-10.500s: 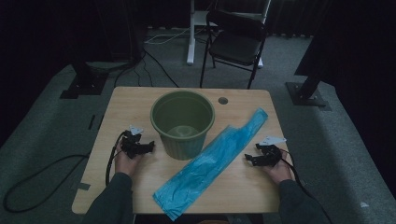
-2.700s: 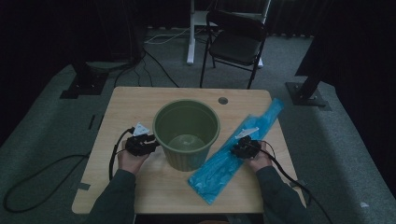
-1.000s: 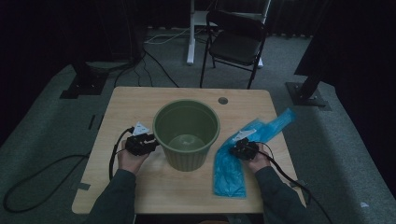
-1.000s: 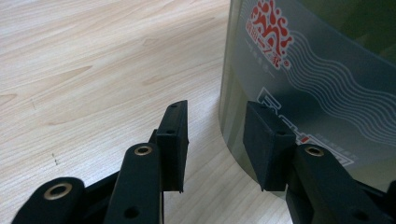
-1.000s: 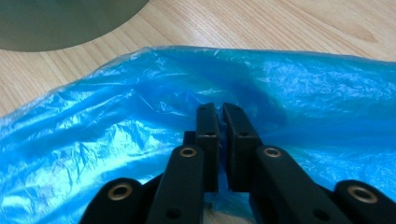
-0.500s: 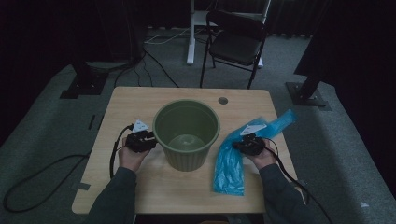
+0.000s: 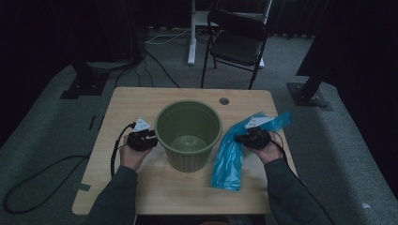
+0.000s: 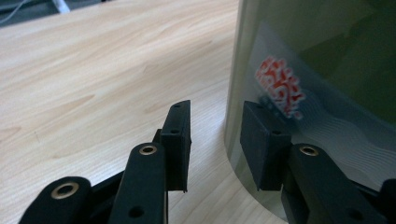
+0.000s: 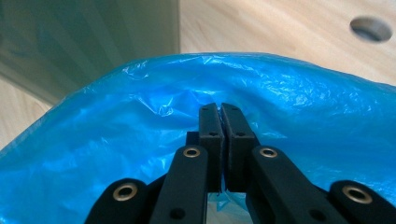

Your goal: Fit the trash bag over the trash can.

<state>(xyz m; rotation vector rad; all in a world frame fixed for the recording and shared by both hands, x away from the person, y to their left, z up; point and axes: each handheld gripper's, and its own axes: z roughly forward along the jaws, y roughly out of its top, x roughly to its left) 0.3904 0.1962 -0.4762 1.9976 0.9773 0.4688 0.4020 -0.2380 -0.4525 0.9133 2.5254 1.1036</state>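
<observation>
Thin blue bag (image 9: 116, 140): light, limp, slippery; best pinched at a gathered edge. Right gripper (image 9: 220, 109) fingers pressed together on its film; left gripper (image 8: 219, 140) fingers spread beside green bin (image 7: 188, 135).

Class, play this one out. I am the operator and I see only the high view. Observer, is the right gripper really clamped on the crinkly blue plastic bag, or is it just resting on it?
Observer: Clamped. In the right gripper view, the right gripper has its jaws pressed together on a fold of the crinkly blue plastic bag.
Operator: And the left gripper?
Observer: Open. Its jaws stand apart with nothing between them, low beside the outer wall of the round green plastic bin.
Operator: Anything on that wall?
Observer: A red printed mark, too blurred to read.
</observation>
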